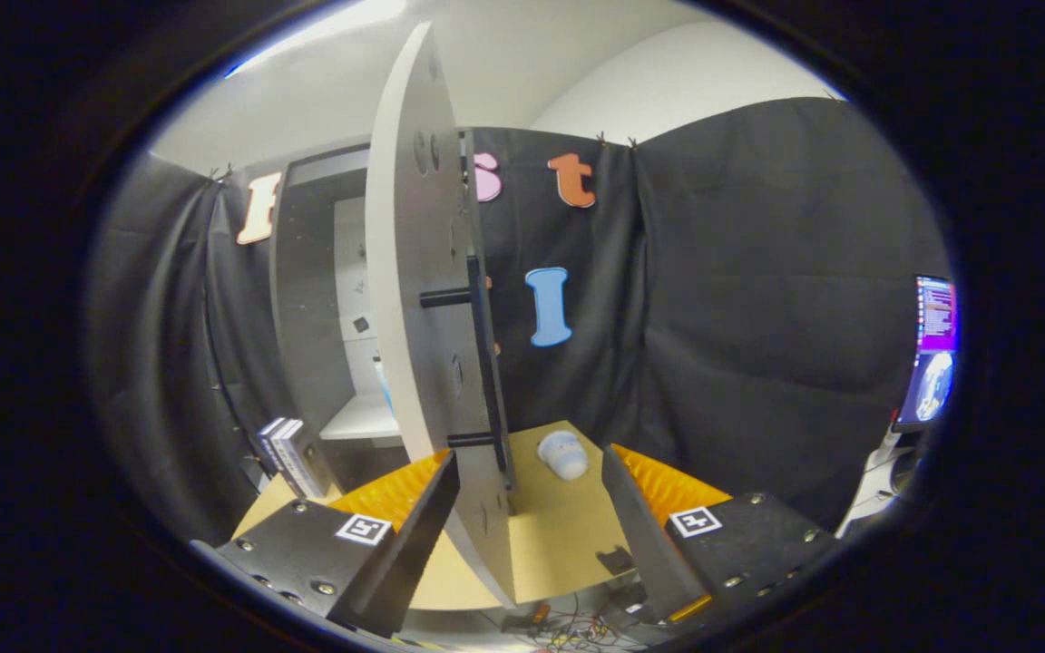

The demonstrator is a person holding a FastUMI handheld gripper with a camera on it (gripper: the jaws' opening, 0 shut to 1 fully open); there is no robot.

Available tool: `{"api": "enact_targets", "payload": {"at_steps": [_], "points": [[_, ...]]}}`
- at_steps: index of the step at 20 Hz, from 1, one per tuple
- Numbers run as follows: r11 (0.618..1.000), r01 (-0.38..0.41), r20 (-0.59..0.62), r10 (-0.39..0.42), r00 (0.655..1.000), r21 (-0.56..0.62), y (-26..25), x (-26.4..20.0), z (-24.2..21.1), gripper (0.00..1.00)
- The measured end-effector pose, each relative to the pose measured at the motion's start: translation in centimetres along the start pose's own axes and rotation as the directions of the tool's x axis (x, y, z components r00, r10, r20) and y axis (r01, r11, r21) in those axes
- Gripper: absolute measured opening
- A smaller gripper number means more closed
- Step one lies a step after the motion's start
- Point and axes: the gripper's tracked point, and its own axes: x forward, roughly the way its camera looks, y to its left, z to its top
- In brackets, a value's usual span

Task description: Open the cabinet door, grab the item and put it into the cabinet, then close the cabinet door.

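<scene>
Gripper view: my tongs (522,535) stand apart, the edge of the open cabinet door (418,299) between them, its bar handle (484,363) just ahead. The pale item (563,453) lies beyond on the tabletop (559,535), near its far edge, awaiting pickup. No legible writing.

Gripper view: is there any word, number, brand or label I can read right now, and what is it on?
Nothing legible.
Two marker squares on the gripper: coded patterns, no words.
Upright books beside the cabinet: print too small to read.
Monitor: text too blurred to read.
Cabinet door and white item: no marking visible.
The jaws stand open, with the open door's lower edge between them.
</scene>
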Motion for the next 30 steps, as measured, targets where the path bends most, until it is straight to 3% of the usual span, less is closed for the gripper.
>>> {"api": "enact_targets", "payload": {"at_steps": [9,24,30], "points": [[0.983,-0.184,-0.027,0.184,0.983,0.000,7.0,1.9,-1.4,0.96],[0.934,-0.358,-0.048,0.358,0.933,0.009,20.6,8.4,-2.7,1.00],[0.913,-0.404,-0.040,0.402,0.915,-0.062,26.9,12.8,-2.6,1.00]]}}
